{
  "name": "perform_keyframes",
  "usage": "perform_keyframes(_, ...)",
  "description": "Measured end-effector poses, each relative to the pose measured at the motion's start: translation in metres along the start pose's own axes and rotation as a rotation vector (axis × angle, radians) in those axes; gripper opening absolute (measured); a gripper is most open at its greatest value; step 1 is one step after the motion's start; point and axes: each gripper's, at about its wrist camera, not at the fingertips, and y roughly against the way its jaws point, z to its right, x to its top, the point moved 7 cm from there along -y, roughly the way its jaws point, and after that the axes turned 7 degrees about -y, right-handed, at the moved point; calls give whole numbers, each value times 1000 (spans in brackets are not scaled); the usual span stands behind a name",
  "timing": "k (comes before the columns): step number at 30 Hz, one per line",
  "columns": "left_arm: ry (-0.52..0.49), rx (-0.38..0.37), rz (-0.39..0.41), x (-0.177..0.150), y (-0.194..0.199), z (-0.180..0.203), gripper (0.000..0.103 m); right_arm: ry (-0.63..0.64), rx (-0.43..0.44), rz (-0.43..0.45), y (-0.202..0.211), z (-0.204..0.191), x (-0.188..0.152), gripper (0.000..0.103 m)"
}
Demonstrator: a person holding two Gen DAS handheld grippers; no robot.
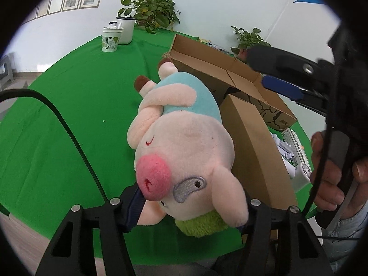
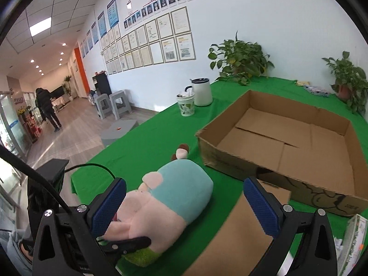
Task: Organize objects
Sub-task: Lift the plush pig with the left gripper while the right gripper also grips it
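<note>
Tongs, two. Left tongs [image 1: 191, 209]: clenched on the head of the plush pig [image 1: 184, 142], one blue pad at the snout, the other behind an ear. Right tongs [image 2: 184, 184]: released, pads wide apart and gripping nothing, raised over the bench with the pig lying beyond them. Hand [image 1: 333, 179], one seen, wrapped around the right tongs' handle.

Plush pig, one. It lay on the bench, just beside the brown boxes, head nearest the left tongs and feet pointing away. Pale pink body, brighter pink snout, light blue shirt, green tuft at the head, brown hooves, grey stitched patch around one eye.

Closed brown carton [image 1: 253, 142], one, lay beside the pig. Printed white packet [image 2: 354, 241], one, stood at the near right edge. Open cardboard box [image 2: 299, 142], one, shallow, flaps up, sat behind the carton, with bare floor showing.

Bench [image 1: 80, 115], one, was covered in bright green cloth.

Cups, two, stood touching or nearly so at the far left of the bench: leaf-patterned cup [image 2: 186, 107] and taller white mug [image 2: 202, 92]. Potted plants, two, stood along the far edge: large plant [image 2: 239, 59] and smaller plant [image 2: 347, 78].

Room: white wall carrying rows of framed sheets [image 2: 149, 43], two grey stools [image 2: 112, 105], wood-look floor, and one person [image 2: 47, 108] far down the corridor.
</note>
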Motion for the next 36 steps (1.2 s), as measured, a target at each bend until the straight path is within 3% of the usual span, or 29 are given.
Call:
perform_keyframes(3,23,-3,0,-12,7,-5,62,-89,41,-103,-36,-17,-5,102)
perform_keyframes(5,33,-4,1,-17,10,-7,62,-139,10,-205,-64,-24,-15,102)
perform_keyframes(9,59,-12,9,-21,11,-11,62,-160,23,-344,-98,-44,-37,103)
perform_keyframes(15,82,-34,12,-20,10,-16,62,-127,-54,-381,-120,-65,-39,103)
perform_keyframes(22,100,-43,13,-19,10,-19,62,-202,-28,-432,-138,-36,-40,103)
perform_keyframes(28,97,-38,14,-18,10,-20,60,-224,-35,-428,-132,-28,-43,101)
perform_keyframes(36,53,9,32,-14,17,-8,57,-252,-11,-377,-117,-29,-43,90)
